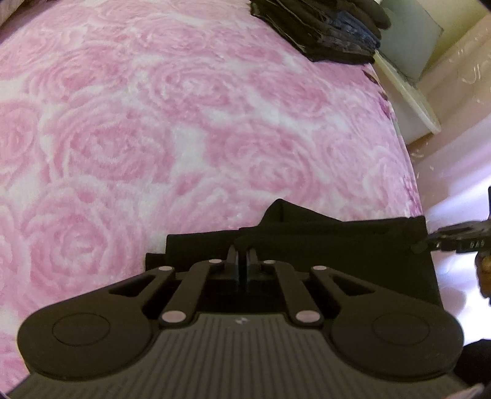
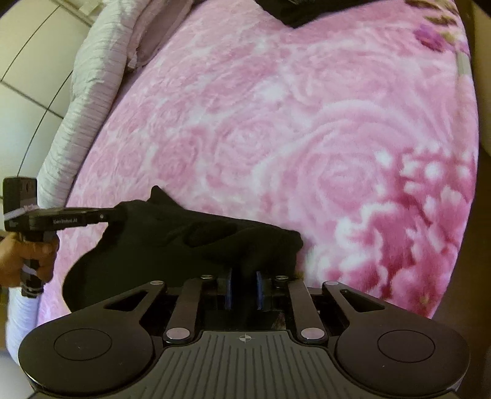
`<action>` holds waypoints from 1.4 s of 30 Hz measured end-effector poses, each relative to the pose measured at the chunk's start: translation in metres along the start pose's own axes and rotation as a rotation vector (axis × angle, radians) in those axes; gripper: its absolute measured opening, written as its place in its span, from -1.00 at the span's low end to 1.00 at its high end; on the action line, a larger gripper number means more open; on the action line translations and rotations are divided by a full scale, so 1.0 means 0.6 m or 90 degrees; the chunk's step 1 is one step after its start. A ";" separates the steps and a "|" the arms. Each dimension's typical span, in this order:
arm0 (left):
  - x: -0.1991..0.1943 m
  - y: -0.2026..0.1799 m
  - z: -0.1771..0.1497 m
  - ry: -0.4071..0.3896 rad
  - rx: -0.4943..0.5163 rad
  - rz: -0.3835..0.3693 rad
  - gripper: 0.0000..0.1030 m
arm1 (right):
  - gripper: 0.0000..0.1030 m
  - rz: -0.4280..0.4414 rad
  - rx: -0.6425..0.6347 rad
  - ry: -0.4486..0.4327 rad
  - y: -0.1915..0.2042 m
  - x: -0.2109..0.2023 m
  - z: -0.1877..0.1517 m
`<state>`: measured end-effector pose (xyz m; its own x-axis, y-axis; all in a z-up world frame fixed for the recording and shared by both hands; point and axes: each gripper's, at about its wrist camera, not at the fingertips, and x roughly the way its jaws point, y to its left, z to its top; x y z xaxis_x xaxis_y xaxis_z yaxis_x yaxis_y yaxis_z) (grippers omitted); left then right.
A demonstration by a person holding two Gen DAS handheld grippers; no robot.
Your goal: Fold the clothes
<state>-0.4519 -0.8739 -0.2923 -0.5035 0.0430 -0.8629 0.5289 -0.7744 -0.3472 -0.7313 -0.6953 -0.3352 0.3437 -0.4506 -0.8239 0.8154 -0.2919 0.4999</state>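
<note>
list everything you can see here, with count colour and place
black garment: 1, black, near edge of the bed, held between both tongs
folded clothes pile: 1, dark, far end of the bed
blanket: 1, pink with rose pattern, covering the bed
quilt: 1, pale, bunched along the bed's left edge in the right wrist view
left tongs: 1, black, shut on the black garment
right tongs: 1, black with blue pads, garment between them
hand: 1, gripping the left handle

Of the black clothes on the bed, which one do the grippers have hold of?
The loose black garment at the near edge of the pink blanket, pinched at both ends. The other black clothes lie folded in a stack at the far edge, untouched.
</note>
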 end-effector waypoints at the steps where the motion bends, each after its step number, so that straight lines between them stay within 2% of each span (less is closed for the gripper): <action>1: -0.007 -0.003 0.001 -0.001 0.005 0.005 -0.88 | -0.61 -0.012 -0.002 -0.001 0.004 -0.009 0.001; 4: -0.022 -0.007 -0.001 -0.008 0.006 0.016 -0.89 | -0.59 -0.063 -0.068 -0.036 0.035 -0.055 -0.003; 6: -0.028 -0.007 -0.004 -0.010 0.003 0.022 -0.91 | -0.59 -0.093 -0.164 -0.075 0.073 -0.087 -0.013; 9: -0.021 -0.003 -0.008 -0.007 -0.006 0.027 -0.93 | -0.59 -0.059 -0.277 -0.092 0.129 -0.096 -0.030; 12: -0.010 -0.003 -0.011 -0.006 -0.013 0.035 -0.93 | -0.59 -0.019 -0.351 -0.062 0.165 -0.044 -0.038; 15: 0.000 -0.003 -0.015 -0.008 -0.016 0.046 -0.93 | -0.61 -0.046 -0.350 -0.020 0.155 0.040 -0.025; 17: -0.003 -0.001 -0.014 -0.010 -0.029 0.049 -0.93 | -1.00 -0.060 -0.312 -0.013 0.125 0.080 -0.008; 20: -0.034 -0.013 -0.013 -0.023 -0.014 0.068 -0.94 | -1.00 -0.042 -0.273 -0.009 0.103 0.083 0.006; 22: -0.058 -0.037 -0.012 -0.027 0.008 0.043 -0.94 | -1.00 -0.042 -0.287 -0.001 0.103 0.073 0.004; 24: -0.065 -0.069 -0.011 -0.024 0.020 -0.030 -0.94 | -1.00 -0.039 -0.278 -0.001 0.099 0.067 0.002; 27: -0.027 -0.137 -0.013 0.009 0.084 -0.120 -0.92 | -1.00 -0.039 -0.269 -0.004 0.096 0.060 -0.001; 30: 0.051 -0.175 -0.014 0.049 0.120 -0.127 -0.95 | -1.00 -0.051 -0.279 -0.010 0.102 0.054 -0.006; 32: 0.087 -0.175 -0.014 0.042 0.121 -0.103 -0.94 | -1.00 -0.058 -0.279 -0.009 0.097 0.047 -0.012; 34: 0.096 -0.163 -0.007 0.035 0.092 -0.106 -0.94 | -1.00 -0.071 -0.277 -0.001 0.092 0.035 -0.019; 37: 0.097 -0.168 -0.006 0.032 0.099 -0.095 -0.94 | -1.00 -0.105 -0.305 0.006 0.106 0.014 -0.028; 40: 0.099 -0.160 -0.001 0.033 0.079 -0.098 -0.93 | -0.99 -0.082 -0.371 -0.016 0.144 0.007 -0.032; 42: 0.100 -0.156 0.003 0.032 0.064 -0.099 -0.93 | -0.98 -0.071 -0.404 -0.022 0.158 0.028 -0.029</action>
<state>-0.5329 -0.7999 -0.3106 -0.5371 0.1965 -0.8203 0.3749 -0.8155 -0.4409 -0.6399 -0.7159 -0.3064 0.2344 -0.4763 -0.8475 0.9660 0.2119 0.1482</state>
